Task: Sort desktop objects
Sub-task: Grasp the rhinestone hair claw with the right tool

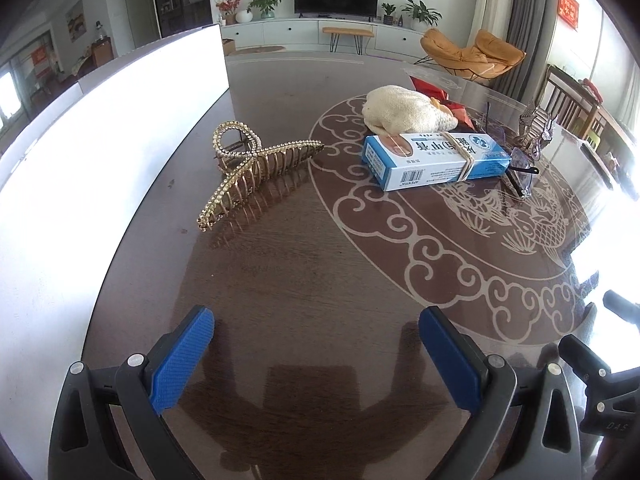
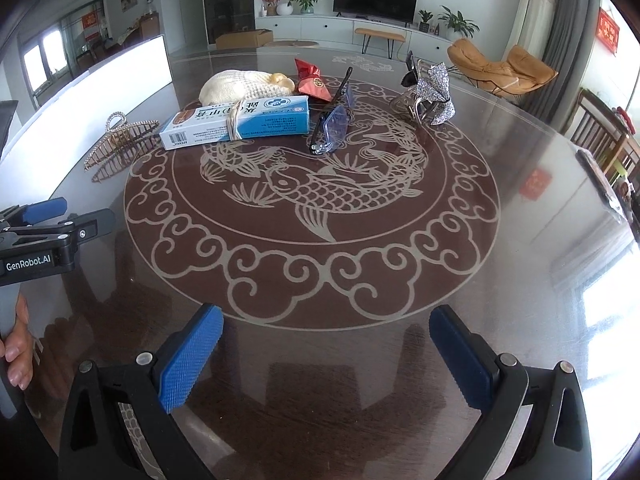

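Blue-padded jaws of the left gripper and right gripper stand wide over the tabletop, holding nothing, the gold hair claw and blue box beyond.

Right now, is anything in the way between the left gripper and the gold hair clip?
No. Only bare table lies between the open left gripper and the gold hair clip. The blue box sits off to the right.

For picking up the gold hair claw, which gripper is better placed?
Left. The gold hair claw lies just ahead of the open left gripper; from the right gripper it sits far left.
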### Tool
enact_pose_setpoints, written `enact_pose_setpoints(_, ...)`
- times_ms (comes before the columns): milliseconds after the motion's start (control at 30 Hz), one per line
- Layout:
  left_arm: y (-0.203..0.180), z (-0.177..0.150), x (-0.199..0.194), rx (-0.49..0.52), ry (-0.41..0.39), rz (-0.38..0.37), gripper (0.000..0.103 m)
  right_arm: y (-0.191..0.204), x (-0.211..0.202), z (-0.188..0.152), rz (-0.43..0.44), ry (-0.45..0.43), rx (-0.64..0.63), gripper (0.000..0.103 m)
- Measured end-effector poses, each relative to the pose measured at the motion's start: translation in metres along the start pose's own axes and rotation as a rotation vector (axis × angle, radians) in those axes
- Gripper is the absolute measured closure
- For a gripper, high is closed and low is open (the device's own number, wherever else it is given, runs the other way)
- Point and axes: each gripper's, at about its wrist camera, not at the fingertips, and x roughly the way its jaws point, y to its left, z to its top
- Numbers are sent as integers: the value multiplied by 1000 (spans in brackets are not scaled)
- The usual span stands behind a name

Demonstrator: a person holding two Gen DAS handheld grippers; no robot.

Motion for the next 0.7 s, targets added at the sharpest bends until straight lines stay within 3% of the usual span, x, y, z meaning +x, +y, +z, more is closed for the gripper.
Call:
enact_pose_setpoints(200,-4,-3,0,20,-6,27,0,-4,6,6,39,3,26,0)
enact_pose_setpoints(300,-7,-4,-2,35,-16,35,0,-25,6,24,31,-48,49,0)
enact_pose_setpoints(467,-3,-2,1,16,-9,12,0,-76,16,98,-32,-170,126,0)
enact_pose_setpoints(567,-3,-2,1,15,-10,12,0,-93,48,146,-35,-144,150,0)
enact_pose_setpoints(700,-3,-2,1,15,-10,12,0,-115,100,184,-72,-50,251,0)
